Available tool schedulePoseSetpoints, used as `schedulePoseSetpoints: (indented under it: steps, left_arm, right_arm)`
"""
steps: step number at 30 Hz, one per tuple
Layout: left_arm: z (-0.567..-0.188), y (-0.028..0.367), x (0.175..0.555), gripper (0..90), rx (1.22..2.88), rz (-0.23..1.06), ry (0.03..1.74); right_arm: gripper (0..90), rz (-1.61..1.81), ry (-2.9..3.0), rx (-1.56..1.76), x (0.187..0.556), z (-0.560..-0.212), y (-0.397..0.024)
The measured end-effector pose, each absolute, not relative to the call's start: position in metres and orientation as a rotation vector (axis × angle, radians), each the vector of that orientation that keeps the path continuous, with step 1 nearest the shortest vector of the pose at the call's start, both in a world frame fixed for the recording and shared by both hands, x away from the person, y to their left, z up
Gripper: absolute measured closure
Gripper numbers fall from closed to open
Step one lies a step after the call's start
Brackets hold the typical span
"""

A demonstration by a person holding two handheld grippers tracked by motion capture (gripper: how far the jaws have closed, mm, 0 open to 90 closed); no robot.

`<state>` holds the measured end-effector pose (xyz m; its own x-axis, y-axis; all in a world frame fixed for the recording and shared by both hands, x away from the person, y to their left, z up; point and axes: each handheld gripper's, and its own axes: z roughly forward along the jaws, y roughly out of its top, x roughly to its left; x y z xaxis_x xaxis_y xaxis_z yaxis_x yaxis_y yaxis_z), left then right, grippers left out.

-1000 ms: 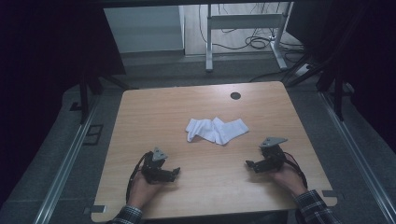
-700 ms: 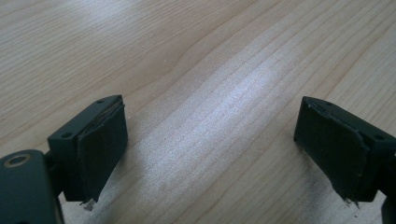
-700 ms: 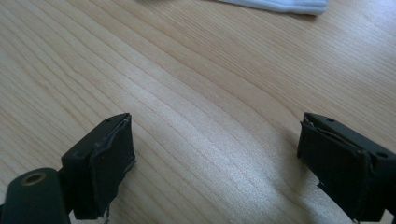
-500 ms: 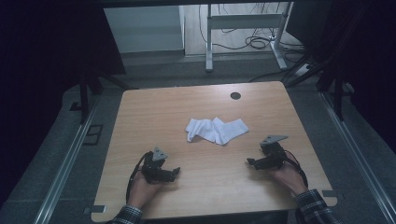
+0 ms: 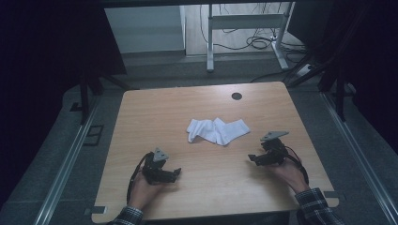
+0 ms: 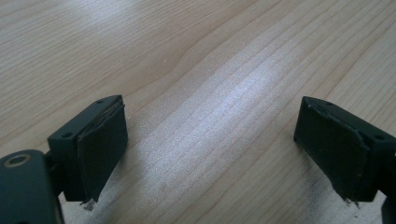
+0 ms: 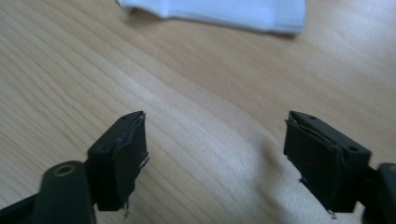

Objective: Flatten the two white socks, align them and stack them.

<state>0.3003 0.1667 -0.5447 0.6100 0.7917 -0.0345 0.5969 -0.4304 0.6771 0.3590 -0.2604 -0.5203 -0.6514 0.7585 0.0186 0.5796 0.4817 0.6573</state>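
A crumpled white cloth (image 5: 217,130) lay near the middle of the pale wooden surface (image 5: 141,122), with nothing on or against it. The left tool (image 5: 170,174) rested at about seven o'clock from the cloth, the right tool (image 5: 256,159) at about four o'clock — both well apart from it, each held by a hand at the near edge. In the left gripper view the left tool's (image 6: 219,154) jaws stood spread wide over bare wood. In the right gripper view the right tool's (image 7: 217,161) jaws were likewise spread, empty, the cloth's edge (image 7: 219,11) at twelve o'clock beyond them. A small dark round hole (image 5: 236,96) sat near the far edge, at about one o'clock from the cloth — and past the surface, a grey metal frame (image 5: 244,23) and loose black cables (image 5: 256,42) lay on the floor.
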Motion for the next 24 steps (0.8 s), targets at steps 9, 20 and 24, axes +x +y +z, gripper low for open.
schedulePoseSetpoints:
  steps: [9,20,24]
  left_arm:
    - [-0.545,0.167,0.3,9.9,2.176,0.381,1.087]
    - [-0.545,0.166,0.3,9.9,2.172,0.382,1.09]
    - [-0.545,0.166,0.3,9.9,2.172,0.382,1.09]
  right_arm:
    - [31.6,0.962,2.439,1.133,0.371,-0.508,-0.258]
    - [46.3,1.004,2.454,1.176,0.403,-0.491,-0.258]
    - [47.6,1.038,2.437,1.233,0.417,-0.485,-0.256]
